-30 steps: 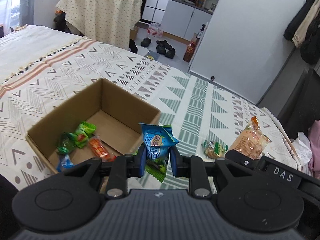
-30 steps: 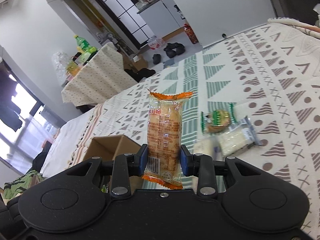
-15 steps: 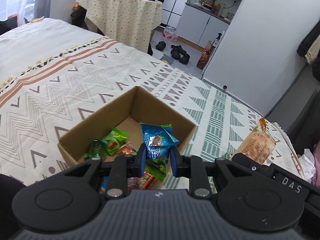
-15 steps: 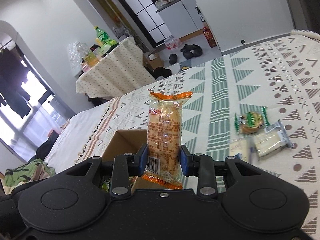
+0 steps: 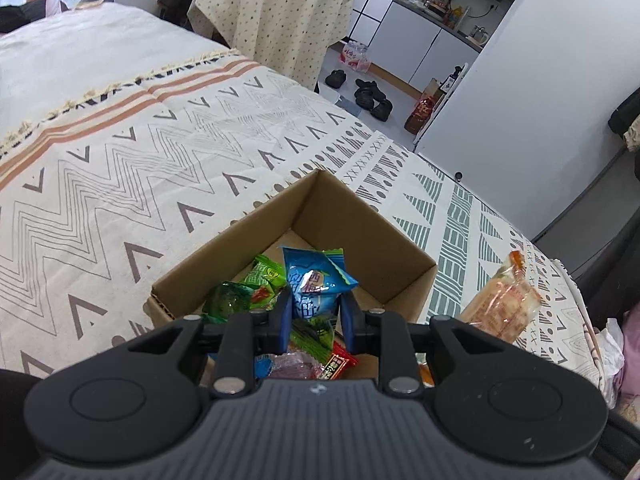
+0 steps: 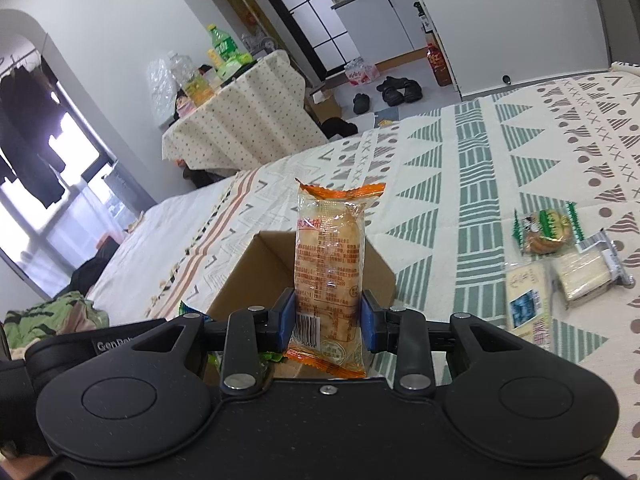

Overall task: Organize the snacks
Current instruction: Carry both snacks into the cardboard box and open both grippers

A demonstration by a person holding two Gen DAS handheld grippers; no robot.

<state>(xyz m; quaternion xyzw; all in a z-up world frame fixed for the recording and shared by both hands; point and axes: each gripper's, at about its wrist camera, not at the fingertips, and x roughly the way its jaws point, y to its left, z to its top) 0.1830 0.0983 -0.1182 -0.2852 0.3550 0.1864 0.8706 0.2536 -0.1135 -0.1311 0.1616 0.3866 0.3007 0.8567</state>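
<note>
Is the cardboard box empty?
No, the cardboard box already has green snack packets lying inside it.

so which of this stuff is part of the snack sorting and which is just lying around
Part of the job:
- cardboard box
- blue snack packet in left gripper
- orange-ended cracker pack in right gripper
- loose snacks on bedspread

Lying about:
- shoes
- draped table
- green bottle

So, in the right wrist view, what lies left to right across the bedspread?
cardboard box → orange-ended snack pack held upright in the right gripper → green-wrapped cookie → clear-wrapped wafer
</note>
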